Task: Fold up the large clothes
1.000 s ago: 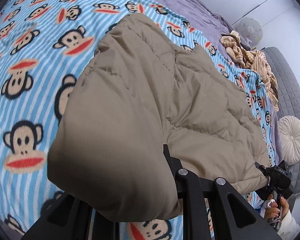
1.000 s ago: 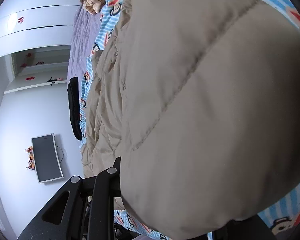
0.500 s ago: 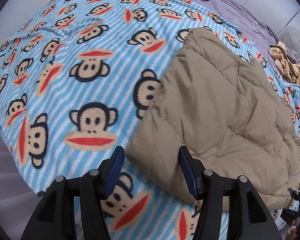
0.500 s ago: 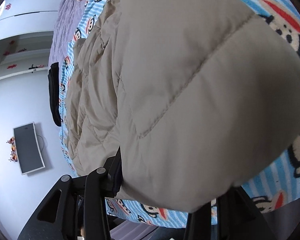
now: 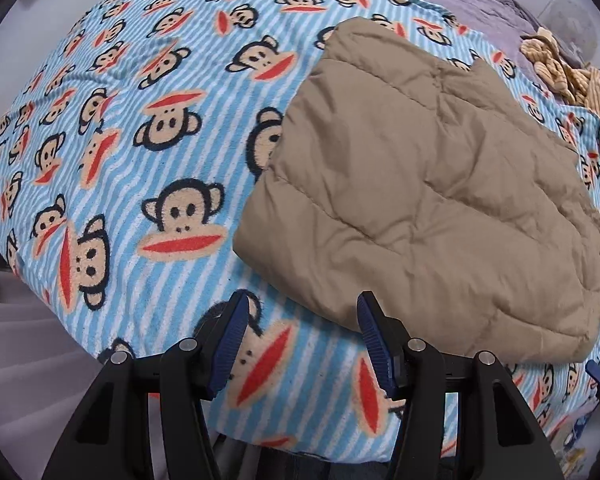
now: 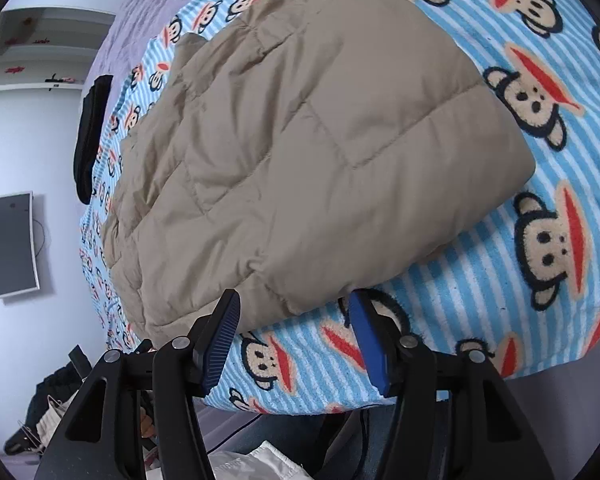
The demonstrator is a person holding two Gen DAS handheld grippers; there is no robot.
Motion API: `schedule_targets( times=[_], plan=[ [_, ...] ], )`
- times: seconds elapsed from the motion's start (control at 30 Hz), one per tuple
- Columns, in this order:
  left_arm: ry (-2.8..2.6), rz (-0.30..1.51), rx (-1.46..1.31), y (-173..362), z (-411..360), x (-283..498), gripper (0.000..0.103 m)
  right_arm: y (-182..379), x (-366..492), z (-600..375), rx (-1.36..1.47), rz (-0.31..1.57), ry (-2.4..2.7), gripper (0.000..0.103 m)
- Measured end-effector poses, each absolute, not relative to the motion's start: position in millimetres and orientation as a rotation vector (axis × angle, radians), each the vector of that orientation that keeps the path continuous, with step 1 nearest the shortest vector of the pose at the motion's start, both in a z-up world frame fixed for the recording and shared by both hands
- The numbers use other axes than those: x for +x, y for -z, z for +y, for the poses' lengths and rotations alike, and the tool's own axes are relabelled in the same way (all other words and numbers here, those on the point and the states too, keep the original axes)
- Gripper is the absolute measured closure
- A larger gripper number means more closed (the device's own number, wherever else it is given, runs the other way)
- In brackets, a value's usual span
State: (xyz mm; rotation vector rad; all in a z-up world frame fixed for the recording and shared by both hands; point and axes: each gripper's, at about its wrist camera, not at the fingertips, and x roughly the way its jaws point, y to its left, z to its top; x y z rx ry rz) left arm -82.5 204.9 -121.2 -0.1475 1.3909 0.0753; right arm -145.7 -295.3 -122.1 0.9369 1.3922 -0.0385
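Both jaws spread, empty: left gripper (image 5: 300, 336), right gripper (image 6: 294, 334) opening, above seemingly folded padded jacket (image 5: 432, 200).

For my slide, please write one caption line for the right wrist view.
Folded tan quilted jacket lying on a monkey-print blanket, the right gripper empty just off its near edge, fingers opening.
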Motion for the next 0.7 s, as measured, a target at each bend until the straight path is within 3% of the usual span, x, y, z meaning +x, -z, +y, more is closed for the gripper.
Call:
schedule_targets(
  times=[0.23,0.3,0.37,0.43,0.47,0.5,0.53,0.57,0.7],
  plan=[
    [-0.046,1.348,-0.091,88.5,179.7,-96.1,0.045,103.4,-135.7,-273.8,0.863,1.381,-0.04,0.041],
    [-0.052,1.347,-0.084,81.2,176.0,-102.5,0.045,102.7,-135.2,-268.7,0.842,1.381,-0.057,0.038],
    [-0.048,1.345,-0.085,75.8,175.7,-106.3,0.045,103.4,-135.5,-261.9,0.824,1.386,-0.073,0.028],
    [-0.042,1.344,-0.077,72.1,175.5,-108.1,0.045,104.2,-137.0,-255.0,0.807,1.393,-0.088,0.028],
    [-0.038,1.343,-0.068,71.8,175.7,-107.6,0.041,103.3,-137.0,-250.7,0.799,1.398,-0.092,0.028],
    [-0.034,1.342,-0.056,71.4,175.9,-105.7,0.03,102.6,-137.3,-246.6,0.789,1.402,-0.094,0.028],
    [-0.034,1.33,-0.043,69.5,176.6,-103.2,0.006,101.3,-137.2,-243.5,0.782,1.401,-0.098,0.028],
    [-0.036,1.31,-0.032,67.8,178.9,-101.0,0.0,98.8,-136.3,-239.7,0.771,1.395,-0.101,0.028],
    [0.002,1.278,0.008,63.4,188.3,-83.1,0.0,94.4,-123.5,-222.9,0.75,1.363,-0.091,0.027]
  ],
)
